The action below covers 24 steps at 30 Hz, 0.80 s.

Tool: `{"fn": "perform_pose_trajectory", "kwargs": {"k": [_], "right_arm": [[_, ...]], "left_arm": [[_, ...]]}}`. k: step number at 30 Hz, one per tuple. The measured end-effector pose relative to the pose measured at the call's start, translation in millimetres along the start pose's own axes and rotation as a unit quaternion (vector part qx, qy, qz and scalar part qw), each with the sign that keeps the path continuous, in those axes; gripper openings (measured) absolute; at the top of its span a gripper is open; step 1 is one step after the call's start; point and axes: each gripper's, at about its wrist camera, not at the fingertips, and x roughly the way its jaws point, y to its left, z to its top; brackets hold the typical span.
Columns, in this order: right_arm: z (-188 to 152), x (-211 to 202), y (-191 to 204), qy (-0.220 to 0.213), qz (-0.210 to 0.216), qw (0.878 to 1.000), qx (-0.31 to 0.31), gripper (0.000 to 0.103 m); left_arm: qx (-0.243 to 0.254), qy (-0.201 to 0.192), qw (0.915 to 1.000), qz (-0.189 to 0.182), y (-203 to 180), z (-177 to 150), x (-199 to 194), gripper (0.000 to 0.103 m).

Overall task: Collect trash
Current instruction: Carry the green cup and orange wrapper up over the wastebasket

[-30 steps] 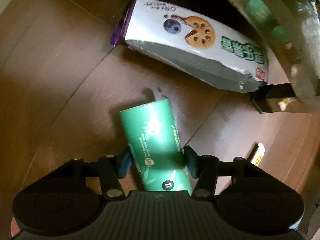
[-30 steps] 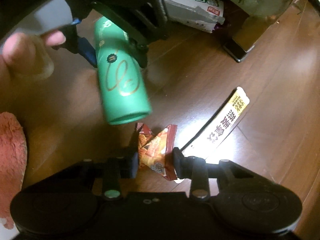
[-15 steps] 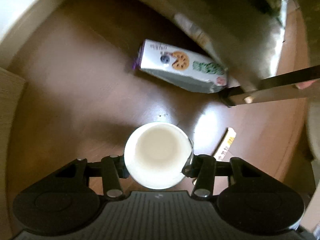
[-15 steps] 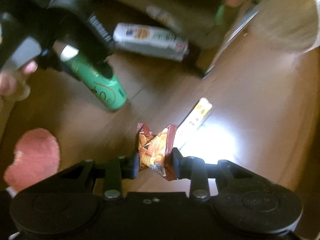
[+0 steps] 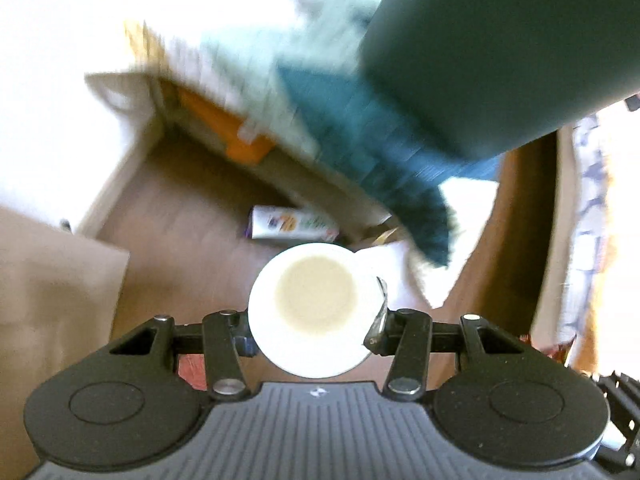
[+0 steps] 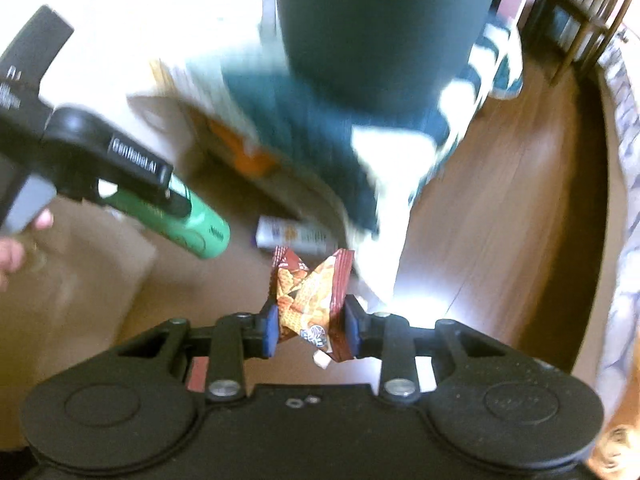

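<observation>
My left gripper (image 5: 316, 336) is shut on a green paper cup; its white open mouth (image 5: 316, 308) faces the camera. In the right wrist view the same cup (image 6: 192, 224) shows green, held up at the left by the left gripper (image 6: 132, 178). My right gripper (image 6: 310, 330) is shut on a crumpled red snack wrapper (image 6: 310, 296). A white and purple cookie box (image 5: 292, 229) lies on the wooden floor far below; it also shows in the right wrist view (image 6: 294, 236). Both grippers are high above the floor.
A large dark green cylinder (image 5: 500, 52) fills the upper right, also seen in the right wrist view (image 6: 380, 28). A teal and white cloth (image 5: 384, 168) hangs over furniture. An orange box (image 5: 236, 132) sits below it. A pale cabinet (image 5: 52, 292) stands left.
Both grippers have risen well above the floor with the cup and the wrapper still held. The cookie box now looks small and far. The dark green cylinder has come into view.
</observation>
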Motion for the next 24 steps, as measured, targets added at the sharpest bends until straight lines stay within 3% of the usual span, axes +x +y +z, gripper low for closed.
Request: {"fn": "perform_pose_trajectory", "kwargs": {"k": [7, 12, 18, 24], "right_arm": [[71, -119, -2, -0.081, 0.001, 0.997, 0.015, 0.032], [113, -184, -7, -0.132, -0.004, 0.991, 0.027, 0.032], [158, -221, -18, -0.182, -0.027, 0.983, 0.025, 0.032], [207, -231, -34, -0.195, -0.049, 0.979, 0.027, 0.032]], "left_arm": [[0.044, -0.074, 0.9960, -0.023, -43, 48, -144, 0.048], [0.067, -0.127, 0.9887, -0.042, -72, 82, -216, 0.048], [0.084, -0.177, 0.9791, -0.055, -96, 115, -264, 0.048], [0.104, -0.191, 0.9743, -0.059, -127, 161, -270, 0.048]]}}
